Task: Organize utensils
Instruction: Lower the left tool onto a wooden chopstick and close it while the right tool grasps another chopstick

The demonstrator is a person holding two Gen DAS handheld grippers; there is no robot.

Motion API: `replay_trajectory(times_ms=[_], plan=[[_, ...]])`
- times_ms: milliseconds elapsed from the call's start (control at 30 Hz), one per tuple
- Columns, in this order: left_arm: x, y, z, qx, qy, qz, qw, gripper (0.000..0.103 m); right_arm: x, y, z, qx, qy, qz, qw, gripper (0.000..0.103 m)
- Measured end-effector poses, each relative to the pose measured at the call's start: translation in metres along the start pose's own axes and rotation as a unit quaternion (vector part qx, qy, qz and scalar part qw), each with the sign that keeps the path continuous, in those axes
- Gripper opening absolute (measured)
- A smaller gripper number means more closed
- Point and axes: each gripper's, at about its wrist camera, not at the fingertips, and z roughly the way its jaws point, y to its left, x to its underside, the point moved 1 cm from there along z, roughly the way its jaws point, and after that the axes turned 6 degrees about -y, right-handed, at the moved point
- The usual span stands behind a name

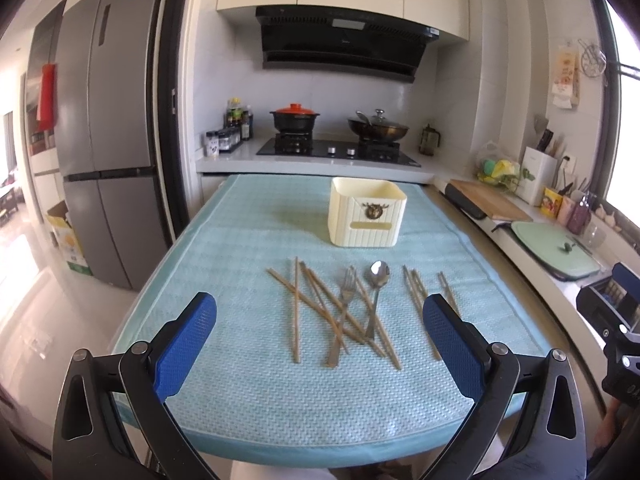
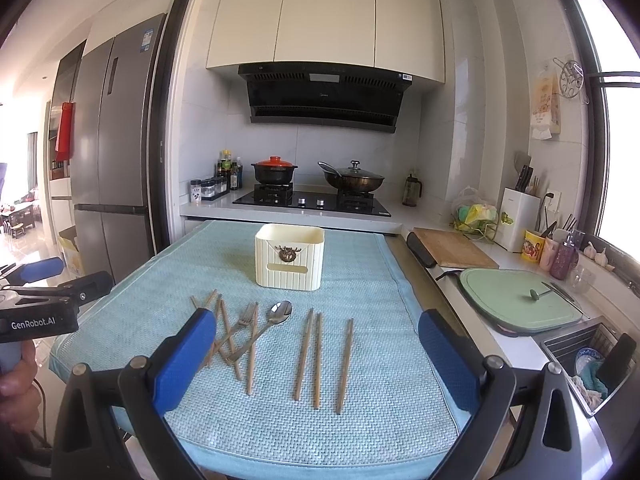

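Observation:
A cream ribbed utensil holder (image 1: 366,213) (image 2: 289,256) stands upright at the far middle of a light blue mat (image 1: 248,392) (image 2: 384,420). In front of it lie several wooden chopsticks (image 1: 296,308) (image 2: 317,360), a metal fork (image 1: 343,312) (image 2: 245,322) and a metal spoon (image 1: 376,292) (image 2: 272,318), partly crossed in a heap. Three chopsticks lie apart to the right. My left gripper (image 1: 320,312) is open and empty, above the mat's near edge. My right gripper (image 2: 316,330) is open and empty, likewise short of the utensils.
Behind the mat is a counter with a stove (image 1: 336,148), a red-lidded pot (image 1: 295,118) and a wok (image 1: 378,126). To the right are a wooden cutting board (image 2: 452,250), a green board (image 2: 520,300) and a sink (image 2: 592,364). A fridge (image 1: 108,120) stands left.

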Motion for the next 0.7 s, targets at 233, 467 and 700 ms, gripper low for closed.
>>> replay_trajectory(times_ms=[233,467,700], plan=[[0.001,0.009,0.017,-0.013,0.019,-0.014,0.9996,0.103,0.0,-0.004,0.014,-0.001,0.018,0.003,1.0,0.103],[0.003,0.017,0.035,-0.026,0.034,-0.016,0.999,0.103,0.0,-0.008,0.029,-0.009,0.034,0.006,0.999,0.103],[0.007,0.032,0.06,-0.04,0.056,-0.016,0.9975,0.103,-0.001,-0.029,0.055,-0.008,0.058,0.019,0.998,0.103]])
